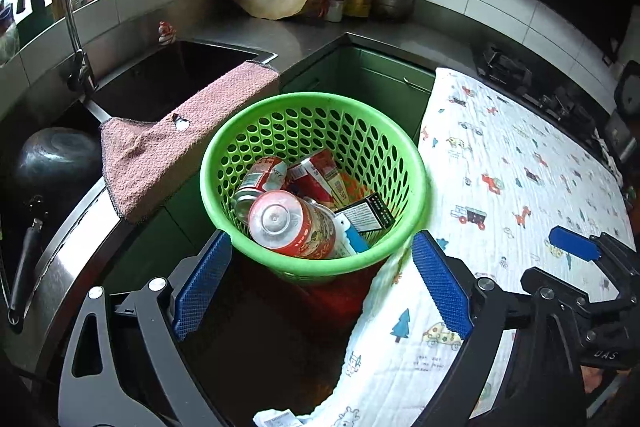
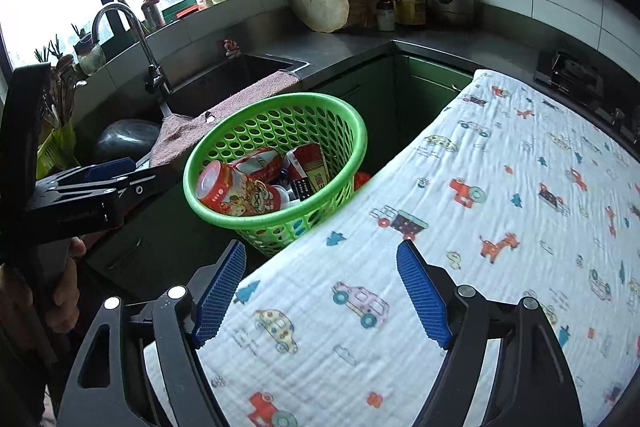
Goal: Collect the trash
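The left gripper (image 1: 322, 275) has its blue-padded jaws spread wide with nothing between them; it points down at the green basket (image 1: 224, 147), which sits just ahead of the fingertips. Inside the basket lie the collected pieces: a red bottle (image 1: 296, 227) on its side nearest the gripper, a crushed red can (image 1: 260, 175) behind it to the left, a red carton (image 1: 320, 173) further back, and a dark small box (image 1: 366, 213) to the right. To the left of this gripper a pink towel (image 1: 160, 155) hangs over the edge of the sink (image 1: 168, 75). The right gripper (image 2: 322, 291) is likewise wide open and empty, held over the white printed cloth (image 2: 500, 187) that covers the counter under and to the right of it; the basket stands ahead of it and to the left, beside the cloth's edge. At the far left of the right wrist view a hand (image 2: 60, 291) grips the left gripper's handle.
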`<state>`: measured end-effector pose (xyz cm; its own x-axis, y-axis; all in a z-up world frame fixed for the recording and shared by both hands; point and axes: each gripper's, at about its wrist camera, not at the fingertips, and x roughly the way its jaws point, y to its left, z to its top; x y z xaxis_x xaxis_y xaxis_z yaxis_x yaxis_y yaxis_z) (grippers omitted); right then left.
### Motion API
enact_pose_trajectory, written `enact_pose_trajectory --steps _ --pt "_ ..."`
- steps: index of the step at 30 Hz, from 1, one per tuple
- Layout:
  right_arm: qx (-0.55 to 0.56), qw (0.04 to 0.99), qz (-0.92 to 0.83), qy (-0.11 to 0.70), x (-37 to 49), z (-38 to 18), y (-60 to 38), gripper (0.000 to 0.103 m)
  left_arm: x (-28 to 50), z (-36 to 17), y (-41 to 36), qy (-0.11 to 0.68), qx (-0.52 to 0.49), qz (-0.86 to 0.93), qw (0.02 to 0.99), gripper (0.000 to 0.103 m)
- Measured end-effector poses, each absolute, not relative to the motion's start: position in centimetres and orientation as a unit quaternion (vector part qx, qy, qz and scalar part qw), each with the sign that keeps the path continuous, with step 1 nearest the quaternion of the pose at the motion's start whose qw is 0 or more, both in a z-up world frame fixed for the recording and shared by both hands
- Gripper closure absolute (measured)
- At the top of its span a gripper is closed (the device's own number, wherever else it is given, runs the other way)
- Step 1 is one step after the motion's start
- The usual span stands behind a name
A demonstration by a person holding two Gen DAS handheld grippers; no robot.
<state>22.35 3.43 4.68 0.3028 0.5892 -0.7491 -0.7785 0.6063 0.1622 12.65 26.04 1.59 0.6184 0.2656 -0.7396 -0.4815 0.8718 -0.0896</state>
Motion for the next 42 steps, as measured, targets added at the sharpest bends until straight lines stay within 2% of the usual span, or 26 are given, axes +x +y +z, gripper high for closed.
enact_pose_trajectory --steps 7,13,42 --pt "-0.137 0.814 0.401 0.397 19.9 4.9 0.4 0.019 11.2 2.3 23.1 0.373 -0.112 0.206 0.898 0.006" --pt "-0.136 0.819 0.389 0.399 18.9 5.1 -1.5 0.016 9.7 2.7 21.2 0.364 -0.09 0.206 0.904 0.005" --pt "-0.123 0.841 0.367 0.379 13.0 5.9 -6.3 0.012 3.5 3.2 17.2 0.33 -0.041 0.23 0.915 0.005"
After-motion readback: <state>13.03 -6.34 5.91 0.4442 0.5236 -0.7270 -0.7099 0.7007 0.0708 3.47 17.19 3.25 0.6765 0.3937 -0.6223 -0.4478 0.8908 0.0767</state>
